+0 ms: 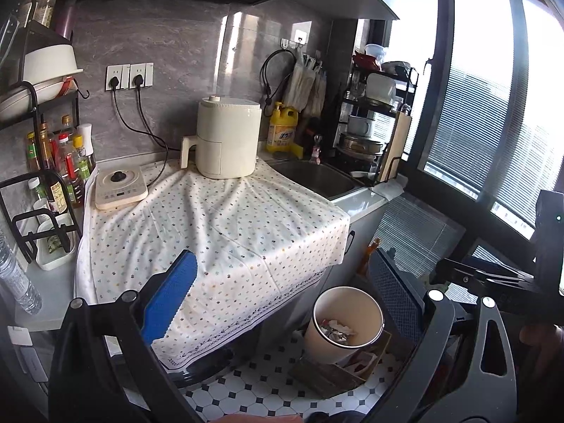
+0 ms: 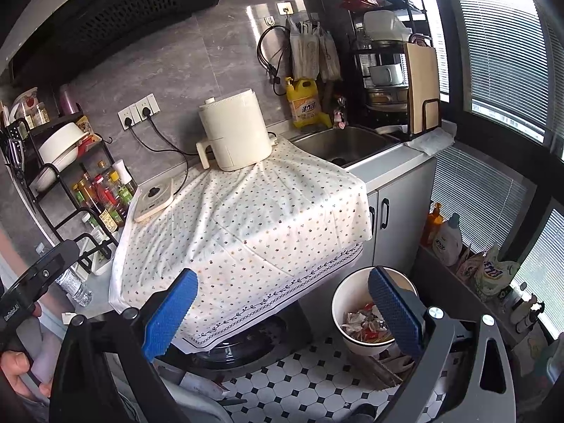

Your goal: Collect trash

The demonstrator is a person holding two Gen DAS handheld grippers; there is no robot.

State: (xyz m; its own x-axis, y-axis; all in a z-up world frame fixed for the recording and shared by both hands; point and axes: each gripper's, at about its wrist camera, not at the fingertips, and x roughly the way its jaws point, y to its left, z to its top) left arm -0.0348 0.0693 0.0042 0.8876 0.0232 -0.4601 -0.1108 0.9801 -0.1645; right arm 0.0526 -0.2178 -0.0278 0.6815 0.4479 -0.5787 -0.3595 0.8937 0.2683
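Both the left hand-held gripper point(image 1: 282, 292) and the right hand-held gripper point(image 2: 282, 306) have their fingers wide apart and empty above the cloth-covered desk point(image 2: 246, 218). No loose trash shows on the cloth, so a grab could snag the fabric and drag the air fryer point(image 2: 234, 134). The trash lies in the white bin point(image 2: 347, 343) on the floor: crumpled paper and wrappers.

One air fryer point(image 1: 227, 137), one induction cooker point(image 1: 120, 187), one trash bin point(image 1: 343, 324), two wall plugs point(image 1: 127, 80).
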